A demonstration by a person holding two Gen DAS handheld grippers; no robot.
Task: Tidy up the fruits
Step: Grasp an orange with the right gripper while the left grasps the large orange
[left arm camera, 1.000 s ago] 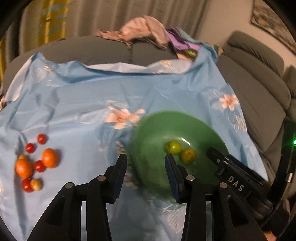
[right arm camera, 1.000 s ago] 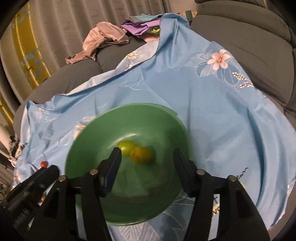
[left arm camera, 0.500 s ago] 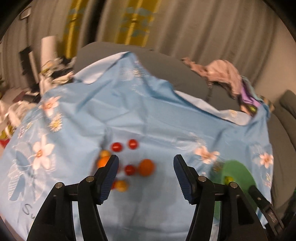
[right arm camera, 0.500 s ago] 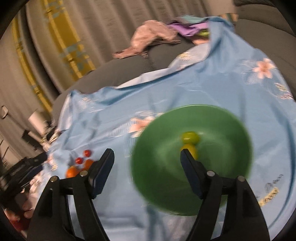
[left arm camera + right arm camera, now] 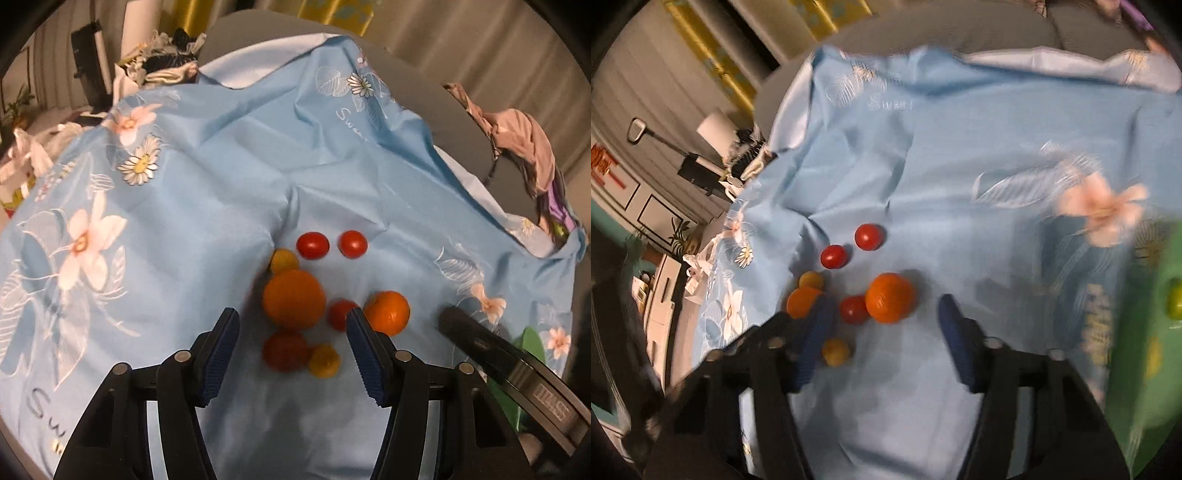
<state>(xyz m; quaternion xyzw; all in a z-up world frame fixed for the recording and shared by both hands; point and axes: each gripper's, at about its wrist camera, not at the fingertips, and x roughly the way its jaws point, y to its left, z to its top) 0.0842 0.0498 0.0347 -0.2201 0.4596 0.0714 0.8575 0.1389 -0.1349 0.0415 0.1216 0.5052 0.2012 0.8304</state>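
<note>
Both tools, left tool (image 5: pixel 291 345) and right tool (image 5: pixel 884 338), are apart and closing on nothing over the fruit cluster (image 5: pixel 295 302) (8 pieces, packed close); closing here risks nudging neighbours across the cloth (image 5: pixel 207 177).

Both grippers swung away from the green bowl (image 5: pixel 1145 332), left gripper (image 5: pixel 291 350) now above the fruit cluster (image 5: pixel 295 304), right gripper (image 5: pixel 882 332) beside it, both jaws closing, empty, bowl off to the right.
</note>
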